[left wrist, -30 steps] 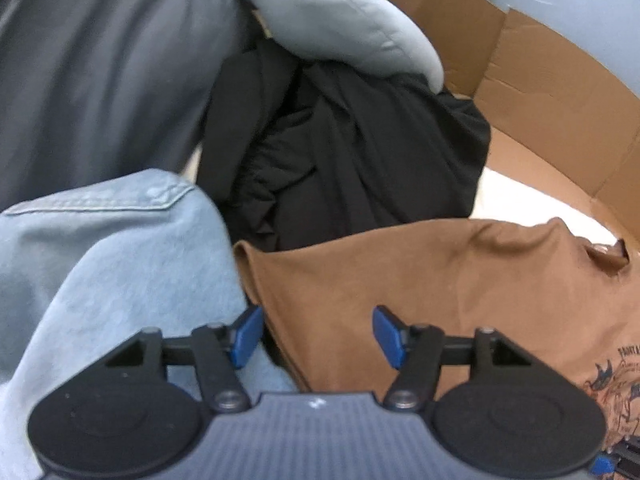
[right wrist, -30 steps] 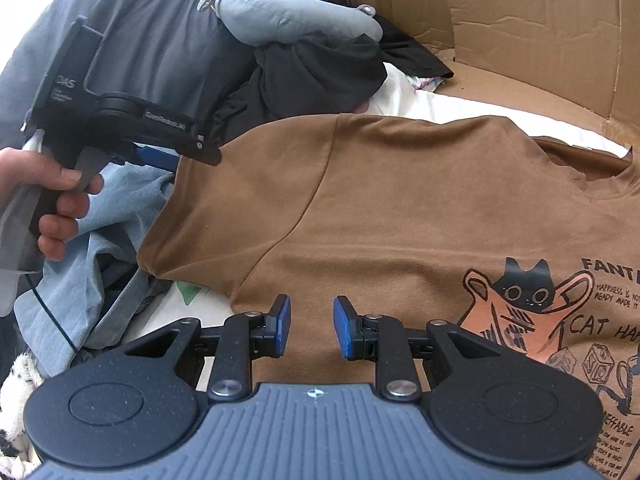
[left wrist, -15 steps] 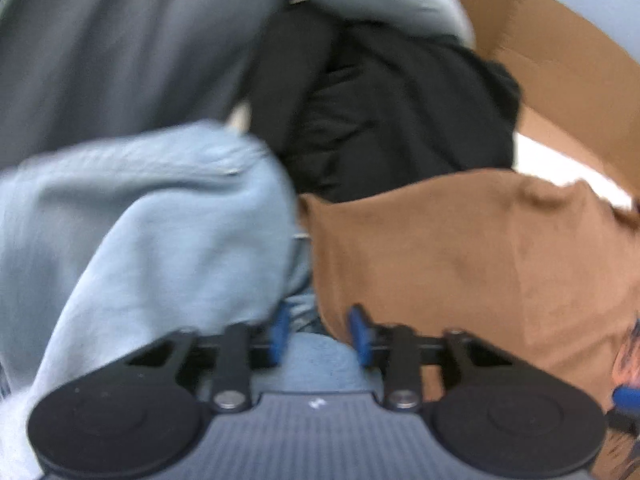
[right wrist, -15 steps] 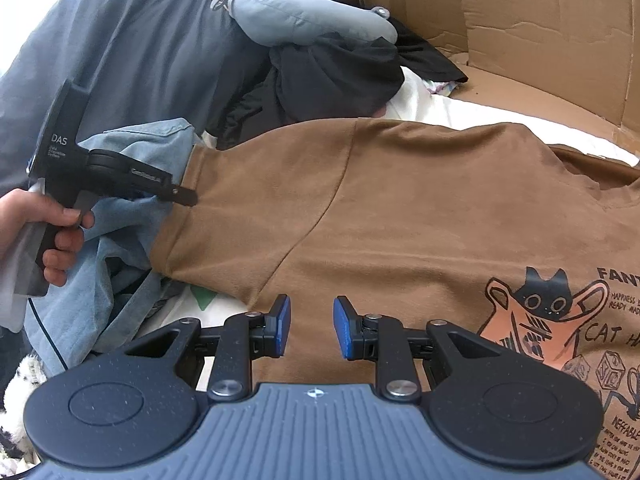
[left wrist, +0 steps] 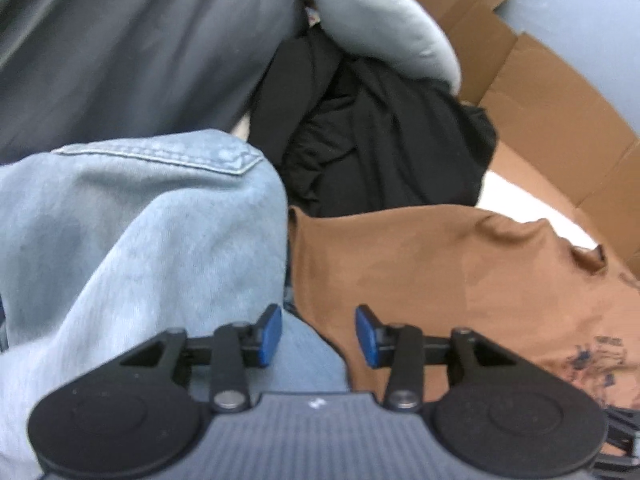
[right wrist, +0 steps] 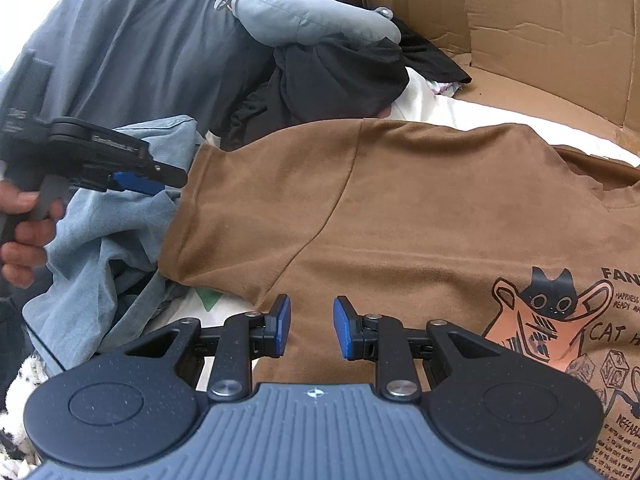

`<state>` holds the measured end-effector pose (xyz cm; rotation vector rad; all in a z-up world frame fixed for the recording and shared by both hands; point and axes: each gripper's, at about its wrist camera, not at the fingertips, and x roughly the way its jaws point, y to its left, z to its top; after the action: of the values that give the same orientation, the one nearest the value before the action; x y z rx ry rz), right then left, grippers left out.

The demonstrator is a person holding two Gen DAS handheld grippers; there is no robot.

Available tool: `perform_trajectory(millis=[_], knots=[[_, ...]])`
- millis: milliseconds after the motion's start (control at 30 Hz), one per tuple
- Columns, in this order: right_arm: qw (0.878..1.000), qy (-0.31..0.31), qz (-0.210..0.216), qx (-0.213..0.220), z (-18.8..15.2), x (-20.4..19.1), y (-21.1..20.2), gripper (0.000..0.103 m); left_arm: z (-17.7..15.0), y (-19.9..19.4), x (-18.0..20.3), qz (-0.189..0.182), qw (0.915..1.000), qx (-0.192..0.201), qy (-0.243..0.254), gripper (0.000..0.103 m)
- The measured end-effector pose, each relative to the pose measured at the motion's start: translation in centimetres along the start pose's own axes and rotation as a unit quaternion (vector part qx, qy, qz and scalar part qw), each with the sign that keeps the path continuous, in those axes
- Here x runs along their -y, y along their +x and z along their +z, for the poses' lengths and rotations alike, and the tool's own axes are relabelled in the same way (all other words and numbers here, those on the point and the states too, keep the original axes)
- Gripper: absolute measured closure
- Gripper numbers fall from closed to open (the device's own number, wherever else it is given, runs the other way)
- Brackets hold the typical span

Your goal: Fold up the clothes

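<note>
Brown T-shirt [right wrist: 420, 208] lies spread flat, print side up, on a white sheet [right wrist: 460, 110] inside a ring of cardboard walls [right wrist: 540, 28]. Cat graphic [right wrist: 548, 308] and lettering show at the lower right. No fold visible in the shirt: sleeve [right wrist: 256, 200] stretched out to the left, neckline [right wrist: 592, 168] at far right, body smooth with only light wrinkles. Judged: spreading is done, folding has not started.

Left gripper [left wrist: 318, 334]: fingers parted to a moderate gap, nothing between the blue pads [left wrist: 269, 334]. It hovers at the sleeve cuff, right where brown cloth meets a light blue denim garment [left wrist: 132, 248]. From the right wrist view this gripper [right wrist: 140, 178] sits just beside the cuff edge; contact cannot be confirmed.

Right gripper [right wrist: 308, 332]: fingers apart by a smaller gap, empty, poised above the shirt near the underarm, pads [right wrist: 282, 330] over brown fabric. No grasp.

Other laundry is unfolded: the denim piece crumpled left of the sleeve, a black garment [right wrist: 332, 80] bunched behind the shirt, a grey pillow [right wrist: 304, 16] resting on it, a dark grey cloth [right wrist: 132, 48] at far left.

Remaining, by my reading: take the sleeve, fold it inward, fold the body, then the waiting pile. Early stage of the job.
</note>
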<state>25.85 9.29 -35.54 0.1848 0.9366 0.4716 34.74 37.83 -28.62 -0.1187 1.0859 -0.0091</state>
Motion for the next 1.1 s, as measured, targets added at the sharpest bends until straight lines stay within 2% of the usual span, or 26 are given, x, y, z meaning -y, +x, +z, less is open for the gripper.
perform_trajectory(millis=[100,167,300,433,467,500,567,833,1033,1100], knots=[[1.000,-0.001,0.002,0.000,0.1,-0.3,0.1,0.072,-0.6,-0.9,1.0,-0.021,0.9997,0.010,0.009,0.068],[1.000,-0.002,0.003,0.000,0.1,-0.6,0.2,0.072,-0.9,-1.0,1.9,-0.045,0.9987,0.012,0.019,0.078],[1.000,-0.004,0.002,-0.002,0.0,-0.8,0.2,0.072,-1.8,0.5,3.2,-0.069,0.9970,-0.014,0.032,0.082],[1.000,-0.006,-0.006,-0.001,0.0,-0.6,0.1,0.072,-2.3,1.9,2.7,-0.023,0.9988,-0.019,0.040,0.086],[1.000,-0.005,-0.008,-0.001,0.0,-0.5,0.1,0.073,-2.4,2.0,2.0,-0.018,0.9992,-0.019,0.031,0.095],[1.000,-0.004,-0.010,-0.002,-0.1,-0.3,0.2,0.072,-2.5,2.0,1.3,-0.011,0.9994,-0.019,0.026,0.100],[1.000,0.002,-0.014,-0.004,-0.2,0.2,0.3,0.072,-2.7,2.1,0.2,0.004,0.9995,-0.021,0.023,0.100],[1.000,0.006,-0.025,-0.019,-0.3,0.9,1.2,0.072,-2.9,2.8,-1.7,0.014,0.9996,-0.020,0.016,0.100],[0.999,0.004,-0.035,-0.031,-0.9,1.3,2.2,0.072,-3.2,1.8,-0.3,0.032,0.9988,-0.009,0.037,0.100],[0.999,0.005,-0.031,-0.033,-1.0,1.2,2.5,0.072,-3.5,0.9,0.6,0.031,0.9986,-0.002,0.044,0.097]])
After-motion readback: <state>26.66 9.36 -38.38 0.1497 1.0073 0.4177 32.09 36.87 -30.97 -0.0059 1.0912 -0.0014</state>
